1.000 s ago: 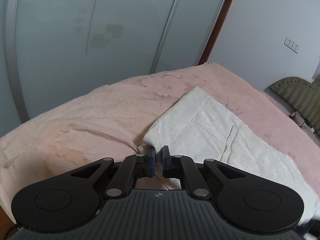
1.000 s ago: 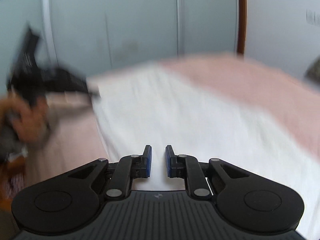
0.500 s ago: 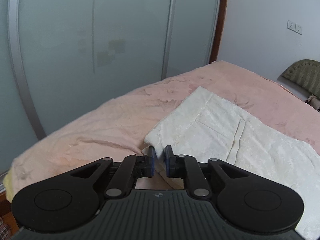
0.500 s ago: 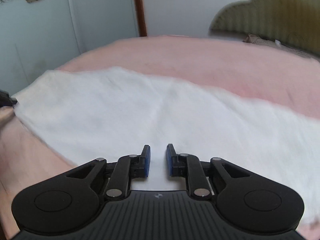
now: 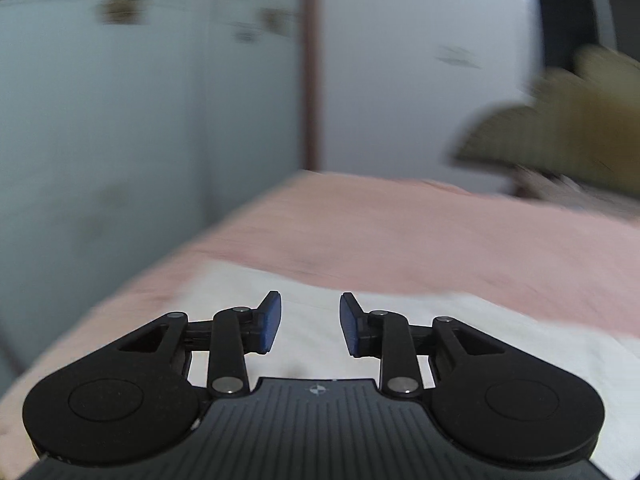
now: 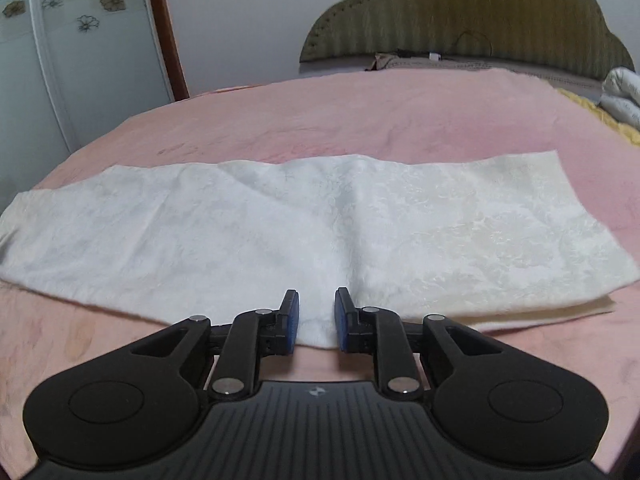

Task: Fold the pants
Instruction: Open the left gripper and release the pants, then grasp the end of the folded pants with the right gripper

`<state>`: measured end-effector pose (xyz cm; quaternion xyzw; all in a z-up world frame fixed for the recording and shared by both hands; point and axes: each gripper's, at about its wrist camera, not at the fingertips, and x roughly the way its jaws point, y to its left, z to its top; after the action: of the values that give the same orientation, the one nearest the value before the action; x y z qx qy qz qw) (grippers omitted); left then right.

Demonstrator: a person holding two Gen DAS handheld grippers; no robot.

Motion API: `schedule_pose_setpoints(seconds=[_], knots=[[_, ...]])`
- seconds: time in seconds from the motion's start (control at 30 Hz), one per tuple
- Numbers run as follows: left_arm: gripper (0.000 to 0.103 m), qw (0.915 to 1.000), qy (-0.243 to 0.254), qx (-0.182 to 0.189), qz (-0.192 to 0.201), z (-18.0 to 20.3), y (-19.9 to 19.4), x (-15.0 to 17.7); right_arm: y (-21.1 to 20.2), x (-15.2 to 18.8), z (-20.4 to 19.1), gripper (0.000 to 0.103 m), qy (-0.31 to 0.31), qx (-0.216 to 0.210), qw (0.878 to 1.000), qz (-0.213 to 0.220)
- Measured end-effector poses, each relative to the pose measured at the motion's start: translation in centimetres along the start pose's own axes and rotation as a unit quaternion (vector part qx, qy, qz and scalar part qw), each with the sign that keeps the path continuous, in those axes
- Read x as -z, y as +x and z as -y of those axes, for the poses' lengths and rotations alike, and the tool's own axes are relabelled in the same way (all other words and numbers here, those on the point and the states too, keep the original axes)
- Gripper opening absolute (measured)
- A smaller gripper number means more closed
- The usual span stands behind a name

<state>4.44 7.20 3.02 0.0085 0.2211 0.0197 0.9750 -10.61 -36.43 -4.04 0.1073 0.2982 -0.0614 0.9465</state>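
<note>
White pants [image 6: 320,224], folded lengthwise, lie stretched left to right on the pink blanket [image 6: 360,116]. My right gripper [image 6: 316,316] hovers at the middle of their near edge. Its jaws stand a little apart and are opening, and the cloth edge shows below the gap, not pinched. The left wrist view is blurred by motion. There my left gripper [image 5: 310,322] hangs over the white pants [image 5: 440,340], with jaws opening wide and nothing between the blue pads [image 5: 270,324].
An olive padded headboard [image 6: 460,16] stands at the far end of the bed. Frosted sliding doors with flower prints [image 6: 80,60] run along the left, and white bundles [image 6: 624,92] sit at the right edge. Pink blanket surrounds the pants.
My left gripper let go of the pants corner, spread its jaws and swung right. My right gripper swept round to face the pants' long side, its jaws a little wider.
</note>
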Motion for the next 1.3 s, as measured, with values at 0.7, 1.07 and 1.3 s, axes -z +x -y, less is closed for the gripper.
schedule_pose_setpoints(seconds=[0.7, 1.07, 1.3], knots=[[0.056, 0.9616, 0.182, 0.196, -0.061, 17.6, 3.9, 7.3, 1.7, 0.5, 11.3, 0.061, 0.321, 0.018, 0.941, 0.101], [0.069, 0.9621, 0.200, 0.181, -0.038, 18.1, 3.7, 8.2, 6.0, -1.4, 15.5, 0.023, 0.373, 0.083, 0.912, 0.146], [0.068, 0.9622, 0.155, 0.211, -0.074, 17.5, 4.4, 6.4, 4.8, -2.1, 14.4, 0.013, 0.319, 0.074, 0.931, 0.164]])
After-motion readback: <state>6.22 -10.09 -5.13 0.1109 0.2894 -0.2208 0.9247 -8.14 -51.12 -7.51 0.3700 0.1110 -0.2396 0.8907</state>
